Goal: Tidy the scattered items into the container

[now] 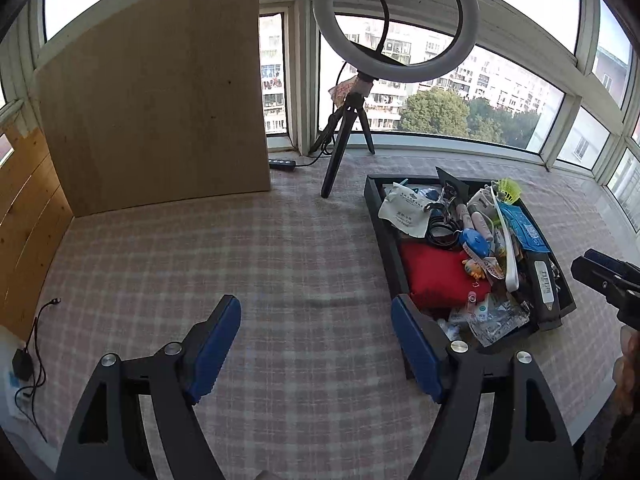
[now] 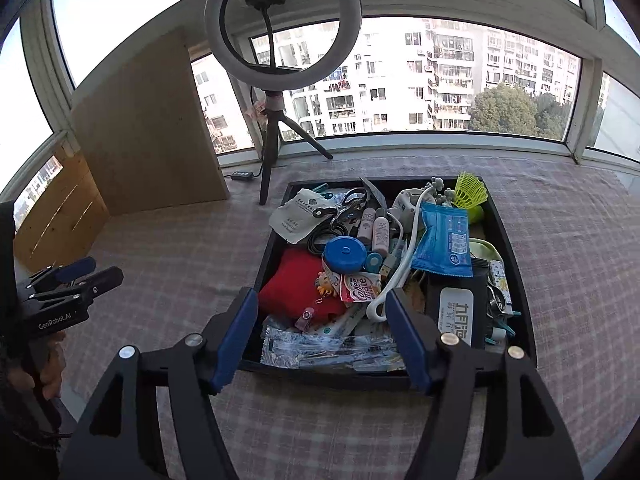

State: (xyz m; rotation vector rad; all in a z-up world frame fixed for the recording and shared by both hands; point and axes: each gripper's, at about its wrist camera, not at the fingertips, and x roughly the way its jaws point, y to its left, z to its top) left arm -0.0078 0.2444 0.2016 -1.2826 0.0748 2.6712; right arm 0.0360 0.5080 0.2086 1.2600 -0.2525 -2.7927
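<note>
Daylight enters through the windows (image 1: 440, 92) ahead; the sky panes are blown out to white. The checked cloth (image 1: 280, 260) is evenly lit with soft, faint shadows. Both views are sharp at centre, with strong fisheye bending and dark vignetting at the corners. The ring light (image 2: 280, 28) appears unlit.

Black tray (image 2: 516, 256) (heaped with items) on checked cloth.

The left gripper's (image 1: 316, 344) fingers hide the black tray's (image 1: 376, 216) near corner at four o'clock; the picture's edge cuts the right gripper (image 1: 608, 280) at three o'clock. Small print on the white sachet (image 2: 294, 218) is too small to read.
</note>
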